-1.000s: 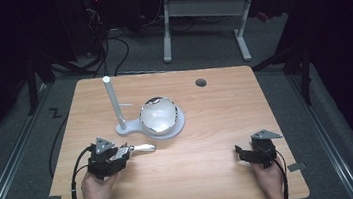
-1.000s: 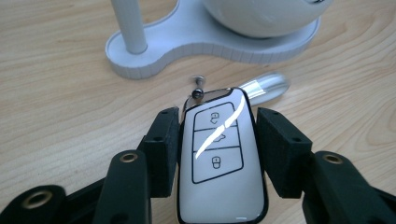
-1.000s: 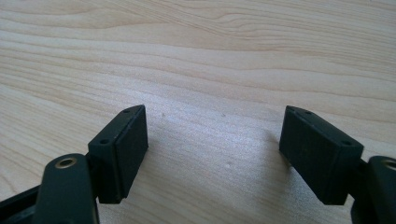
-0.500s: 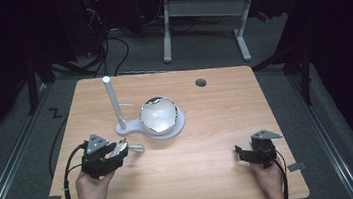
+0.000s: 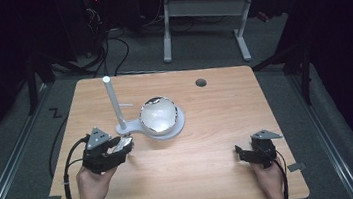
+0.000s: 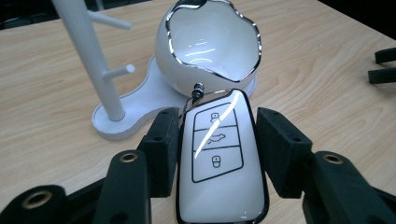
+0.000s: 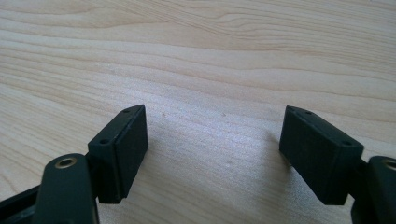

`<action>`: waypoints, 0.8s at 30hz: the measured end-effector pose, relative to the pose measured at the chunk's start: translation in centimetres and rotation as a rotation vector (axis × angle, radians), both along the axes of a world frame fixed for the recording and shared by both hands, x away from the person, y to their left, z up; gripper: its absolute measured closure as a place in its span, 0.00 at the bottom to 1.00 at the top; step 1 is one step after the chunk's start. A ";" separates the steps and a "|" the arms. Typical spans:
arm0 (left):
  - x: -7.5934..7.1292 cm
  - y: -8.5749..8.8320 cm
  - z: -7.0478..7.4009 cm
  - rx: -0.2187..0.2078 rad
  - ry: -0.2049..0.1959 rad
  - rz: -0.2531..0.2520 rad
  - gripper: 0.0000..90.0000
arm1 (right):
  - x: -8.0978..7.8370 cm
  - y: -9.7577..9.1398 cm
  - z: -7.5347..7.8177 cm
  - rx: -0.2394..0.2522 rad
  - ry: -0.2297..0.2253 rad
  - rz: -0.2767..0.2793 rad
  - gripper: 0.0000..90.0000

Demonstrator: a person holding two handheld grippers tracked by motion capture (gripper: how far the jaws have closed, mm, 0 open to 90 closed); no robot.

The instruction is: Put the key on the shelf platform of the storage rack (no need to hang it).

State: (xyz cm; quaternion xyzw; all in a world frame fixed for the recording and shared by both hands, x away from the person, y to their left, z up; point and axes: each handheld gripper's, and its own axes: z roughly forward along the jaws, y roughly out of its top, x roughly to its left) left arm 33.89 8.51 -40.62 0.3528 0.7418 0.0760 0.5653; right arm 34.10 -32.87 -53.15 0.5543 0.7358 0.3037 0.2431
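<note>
The worktop (image 5: 198, 177) is carrying a white stand (image 5: 137, 126) with its egg-shaped bowl (image 5: 158, 115). Just beside it, the left gripper (image 5: 119, 148) is clamping a car key (image 6: 219, 158) above the wood. The right gripper's (image 7: 212, 154) 2 fingers are gaping wide, gripping nothing.

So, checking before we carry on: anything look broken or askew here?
Nothing stands out. The white egg-shaped bowl's jagged chrome rim looks like design, not damage; the left gripper holds the white car key fob squarely.

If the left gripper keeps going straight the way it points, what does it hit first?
Probably the white egg-shaped bowl dead ahead: the left gripper holds the key fob aimed at its near wall, the white peg stand off to the side. Depth is uncertain.
</note>
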 end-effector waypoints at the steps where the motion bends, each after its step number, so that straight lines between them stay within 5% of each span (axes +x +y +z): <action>1: 0.0 -0.1 0.2 0.000 -0.003 -0.012 0.57 | 0.0 0.0 0.0 0.000 0.000 0.000 0.27; 24: 0.2 -2.4 4.4 -0.029 -0.021 -0.125 0.57 | 0.0 0.0 0.0 0.002 0.001 0.000 0.27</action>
